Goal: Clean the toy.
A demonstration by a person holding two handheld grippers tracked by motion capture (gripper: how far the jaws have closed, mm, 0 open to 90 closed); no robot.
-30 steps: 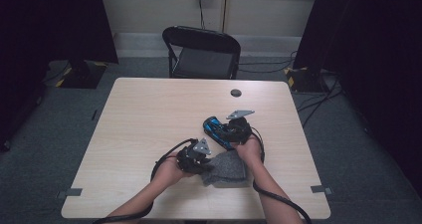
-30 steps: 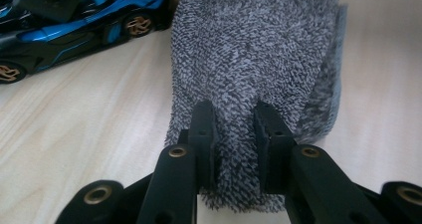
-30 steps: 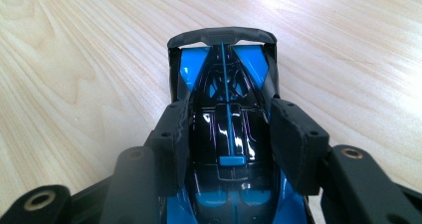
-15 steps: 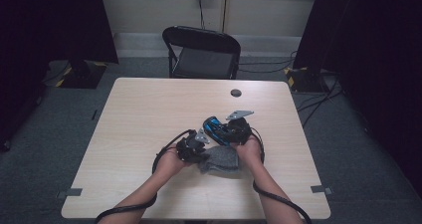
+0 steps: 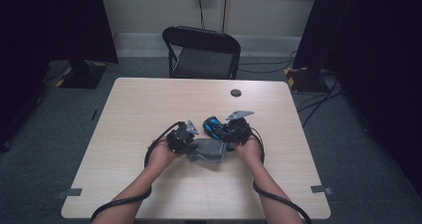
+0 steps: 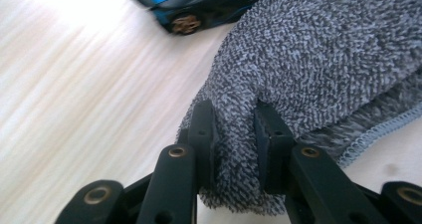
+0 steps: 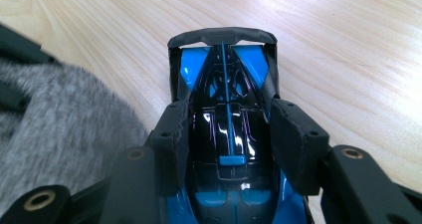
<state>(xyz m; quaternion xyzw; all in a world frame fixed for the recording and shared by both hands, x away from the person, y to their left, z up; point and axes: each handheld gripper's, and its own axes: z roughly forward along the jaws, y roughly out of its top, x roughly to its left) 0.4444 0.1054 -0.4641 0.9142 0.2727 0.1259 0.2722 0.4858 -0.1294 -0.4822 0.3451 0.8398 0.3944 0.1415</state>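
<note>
In the high view, the left gripper (image 5: 183,138) now sits closer to the right gripper (image 5: 230,132) than it did 1 second ago: it has moved from the lower left of the cloth toward the centre of the frame. The grey cloth (image 5: 207,151) looks more bunched between the 2 hands than before. This suggests that the person is bringing the cloth to the car, probably to wipe or wrap it.

In the left gripper view, the left gripper (image 6: 234,139) has its jaws closed almost fully on a fold of the grey cloth (image 6: 318,59), which fills the right side of the frame. The blue toy car (image 6: 194,5) appears at the top, slightly blurred.

In the right gripper view, the right gripper (image 7: 226,134) clamps the blue toy car (image 7: 224,109) by its 2 sides, jaws about as wide as the car body. The grey cloth (image 7: 59,119) lies at the left, just beside the car.

Counted: 1 cloth, 1 toy car, 2 grippers, 1 table (image 5: 149,104), 1 black chair (image 5: 201,52) behind it, and 1 small dark round spot (image 5: 236,92) on the table's upper part.
</note>
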